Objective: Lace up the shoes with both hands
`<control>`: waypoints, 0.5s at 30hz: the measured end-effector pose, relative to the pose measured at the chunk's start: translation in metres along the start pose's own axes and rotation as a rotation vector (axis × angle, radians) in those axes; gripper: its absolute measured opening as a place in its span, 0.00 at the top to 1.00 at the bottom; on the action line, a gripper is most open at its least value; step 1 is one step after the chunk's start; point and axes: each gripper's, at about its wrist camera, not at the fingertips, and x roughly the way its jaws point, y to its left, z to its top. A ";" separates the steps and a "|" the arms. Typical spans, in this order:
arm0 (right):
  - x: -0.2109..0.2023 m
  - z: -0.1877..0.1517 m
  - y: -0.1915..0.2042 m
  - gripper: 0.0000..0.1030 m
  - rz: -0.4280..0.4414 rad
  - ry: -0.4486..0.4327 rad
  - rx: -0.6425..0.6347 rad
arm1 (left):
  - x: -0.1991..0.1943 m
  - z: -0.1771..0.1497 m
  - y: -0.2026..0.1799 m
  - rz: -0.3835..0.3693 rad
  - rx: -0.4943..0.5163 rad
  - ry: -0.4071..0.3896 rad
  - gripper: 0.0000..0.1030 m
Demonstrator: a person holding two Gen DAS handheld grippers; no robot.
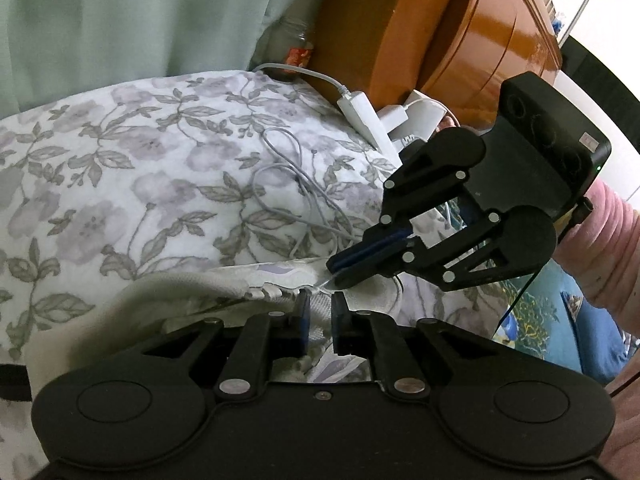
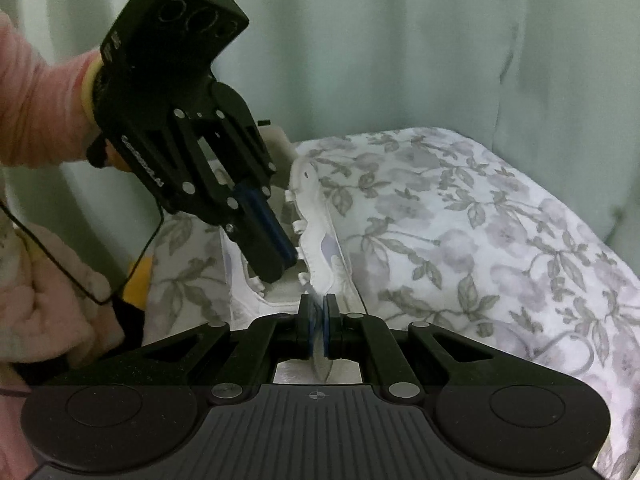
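While the white shoe (image 1: 256,280) lies on the floral bed cover (image 1: 140,168), both grippers work over its open throat.

Left gripper (image 1: 320,306): fingers (image 1: 304,312) stand a narrow gap apart, with nothing pressed between them. Shoe tongue shows through the gap, just ahead of the tips. In the right wrist view the same gripper (image 2: 289,266) comes in from upper left, tips down inside the shoe (image 2: 316,216) opening, close beside the eyelet row.

Right gripper (image 2: 319,306): fingers (image 2: 332,316) closed together on a thin, pale lace (image 2: 320,364); a flat strip of it passes between the blue pads and trails back toward the camera. In the left wrist view this gripper (image 1: 334,270) reaches in from the right, tips pinched, and the lace (image 1: 326,282) runs as a short line from the tips to the shoe edge just below them.

The two sets of tips sit near each other, not touching.

Beyond the left fingers: loose grey cable (image 1: 288,184) on the cover, white charger (image 1: 360,116), wooden headboard (image 1: 440,40) at far right. Pale green curtain (image 2: 400,40) behind the bed. Pink sleeve (image 2: 36,100) behind the left gripper; another sleeve (image 1: 600,248) behind the right one.
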 end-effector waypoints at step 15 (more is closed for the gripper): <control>-0.004 0.003 0.000 0.97 0.036 0.070 -0.037 | -0.003 -0.002 0.002 -0.018 -0.010 -0.017 0.86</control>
